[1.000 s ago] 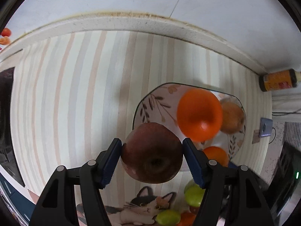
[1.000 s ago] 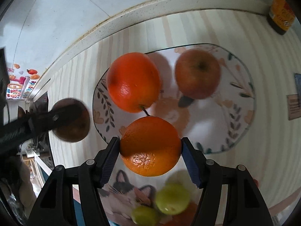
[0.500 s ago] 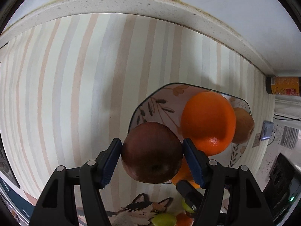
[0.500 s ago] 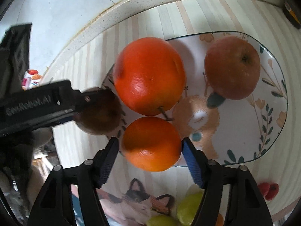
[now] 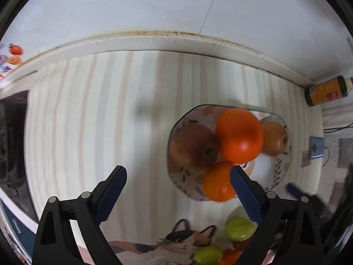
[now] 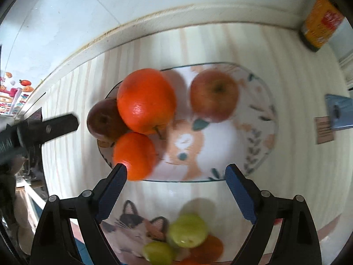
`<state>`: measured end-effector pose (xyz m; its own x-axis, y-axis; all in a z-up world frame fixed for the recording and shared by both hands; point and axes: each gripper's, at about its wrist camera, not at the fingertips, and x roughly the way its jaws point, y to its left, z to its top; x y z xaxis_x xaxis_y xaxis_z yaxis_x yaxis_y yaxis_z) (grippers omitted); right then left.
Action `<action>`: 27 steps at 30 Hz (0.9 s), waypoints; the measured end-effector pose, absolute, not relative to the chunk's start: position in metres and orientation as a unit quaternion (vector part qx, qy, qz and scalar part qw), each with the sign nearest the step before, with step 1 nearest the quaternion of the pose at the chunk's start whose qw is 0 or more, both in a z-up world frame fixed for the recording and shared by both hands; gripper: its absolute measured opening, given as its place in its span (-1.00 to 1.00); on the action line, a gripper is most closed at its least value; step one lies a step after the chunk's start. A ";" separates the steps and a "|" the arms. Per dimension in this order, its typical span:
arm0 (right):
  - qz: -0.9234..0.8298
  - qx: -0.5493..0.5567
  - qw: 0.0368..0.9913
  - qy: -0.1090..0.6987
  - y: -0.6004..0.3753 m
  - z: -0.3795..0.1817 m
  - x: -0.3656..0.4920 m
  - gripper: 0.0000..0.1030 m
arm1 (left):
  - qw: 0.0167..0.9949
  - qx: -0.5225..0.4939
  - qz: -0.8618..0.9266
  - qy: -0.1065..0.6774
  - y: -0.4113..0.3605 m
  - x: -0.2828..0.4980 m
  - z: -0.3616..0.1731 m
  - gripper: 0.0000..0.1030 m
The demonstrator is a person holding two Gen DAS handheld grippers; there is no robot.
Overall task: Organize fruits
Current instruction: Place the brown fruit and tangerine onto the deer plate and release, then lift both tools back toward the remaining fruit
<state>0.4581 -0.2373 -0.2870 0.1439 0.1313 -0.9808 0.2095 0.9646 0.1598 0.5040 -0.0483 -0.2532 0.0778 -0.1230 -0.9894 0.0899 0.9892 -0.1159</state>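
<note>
A patterned plate [image 6: 253,154] [image 5: 280,176] holds a dark red apple [image 6: 103,121] [image 5: 194,145], a large orange [image 6: 145,101] [image 5: 240,134], a small orange [image 6: 134,154] [image 5: 218,181] and a paler apple [image 6: 214,95] [image 5: 274,138]. My left gripper [image 5: 178,190] is open and empty, pulled back to the left of the plate. My right gripper [image 6: 176,187] is open and empty, just in front of the plate's near rim. One left finger [image 6: 59,125] shows at the left of the right wrist view.
Green fruits [image 6: 187,229] [image 5: 239,228] and an orange one [image 6: 209,247] lie on a cat-printed mat [image 6: 132,227] near the front. An orange-labelled bottle [image 6: 320,26] [image 5: 326,90] lies at the back right by the wall. The striped cloth [image 5: 99,121] stretches left.
Both grippers have opened and drawn back. The dark apple left my left gripper and the small orange left my right gripper; both now rest on the plate.
</note>
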 end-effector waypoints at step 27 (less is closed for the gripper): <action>-0.022 0.071 0.812 0.578 -0.245 -0.160 0.339 0.81 | 0.819 0.011 -0.073 0.569 -0.058 0.361 -0.149 0.86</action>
<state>0.3389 -0.2454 -0.1602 0.3302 0.0466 -0.9428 0.1176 0.9890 0.0900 0.3613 -0.0583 -0.1487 0.3421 -0.1076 -0.9335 0.1331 0.9890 -0.0652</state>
